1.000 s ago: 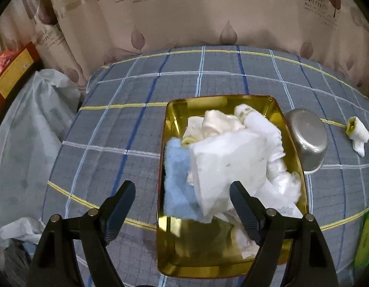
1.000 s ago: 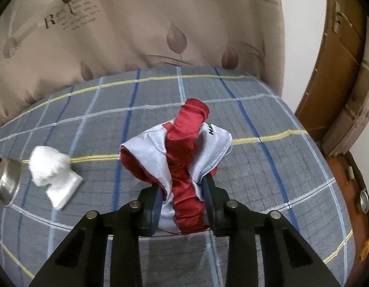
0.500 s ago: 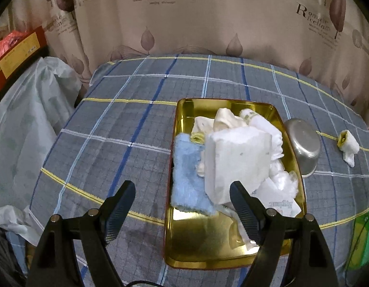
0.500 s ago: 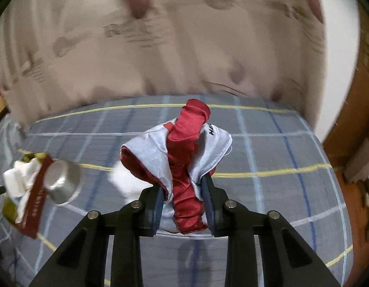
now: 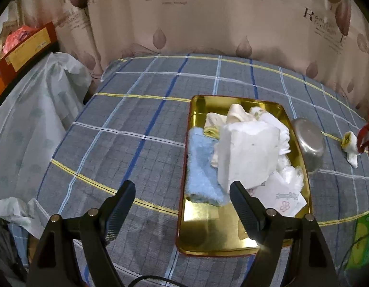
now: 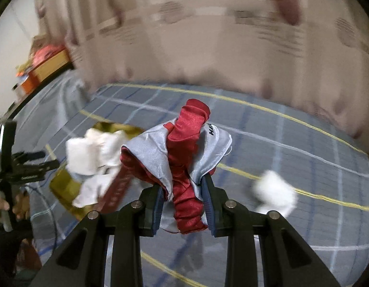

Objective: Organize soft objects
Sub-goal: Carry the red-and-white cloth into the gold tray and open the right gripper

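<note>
Left wrist view: the left tool [image 5: 182, 199] hangs spread and empty at lower centre, the gold metal tray [image 5: 208, 236] of white and blue cloths just ahead.

Right wrist view: the right tool [image 6: 184, 197] pinches a red-and-grey satin cloth [image 6: 184, 157]; the tray [image 6: 64, 186] lies left.

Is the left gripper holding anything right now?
No. The left gripper has its jaws spread wide with nothing between them, hovering near the gold tray of cloths.
</note>
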Available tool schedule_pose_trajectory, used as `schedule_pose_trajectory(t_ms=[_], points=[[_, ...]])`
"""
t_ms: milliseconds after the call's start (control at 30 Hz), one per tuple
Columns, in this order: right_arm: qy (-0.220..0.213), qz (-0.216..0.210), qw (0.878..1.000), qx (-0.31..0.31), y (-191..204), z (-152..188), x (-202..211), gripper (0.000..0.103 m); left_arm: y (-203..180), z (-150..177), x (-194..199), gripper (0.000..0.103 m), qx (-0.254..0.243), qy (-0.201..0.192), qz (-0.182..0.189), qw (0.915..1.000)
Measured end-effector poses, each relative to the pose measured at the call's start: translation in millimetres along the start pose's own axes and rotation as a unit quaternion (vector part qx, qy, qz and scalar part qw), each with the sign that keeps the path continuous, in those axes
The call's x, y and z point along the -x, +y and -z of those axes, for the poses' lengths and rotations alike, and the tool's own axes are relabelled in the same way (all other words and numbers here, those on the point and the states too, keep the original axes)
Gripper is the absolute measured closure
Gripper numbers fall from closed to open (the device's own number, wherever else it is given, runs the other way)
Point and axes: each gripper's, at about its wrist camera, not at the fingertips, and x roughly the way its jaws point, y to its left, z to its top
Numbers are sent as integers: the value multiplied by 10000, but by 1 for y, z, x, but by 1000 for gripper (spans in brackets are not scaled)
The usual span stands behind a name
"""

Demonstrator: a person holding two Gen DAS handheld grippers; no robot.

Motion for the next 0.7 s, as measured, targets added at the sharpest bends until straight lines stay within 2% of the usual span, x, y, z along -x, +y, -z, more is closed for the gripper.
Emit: schedule_pose_trajectory(t_ms=[233, 333, 467, 700], points=[[366, -529, 9973, 345, 64, 1, -40, 76, 4, 1, 5, 20, 100, -154, -428, 9989], [488, -684, 9956, 408, 84, 3, -53, 76, 10, 2, 4, 20, 242, -109, -461, 9986], [697, -733, 9937, 476, 103, 4, -72, 76, 19, 2, 2, 20, 402, -86, -414, 9983], [986, -740, 9910, 530, 123, 5, -101, 76, 19, 2, 2, 20, 302, -138, -504, 9982]])
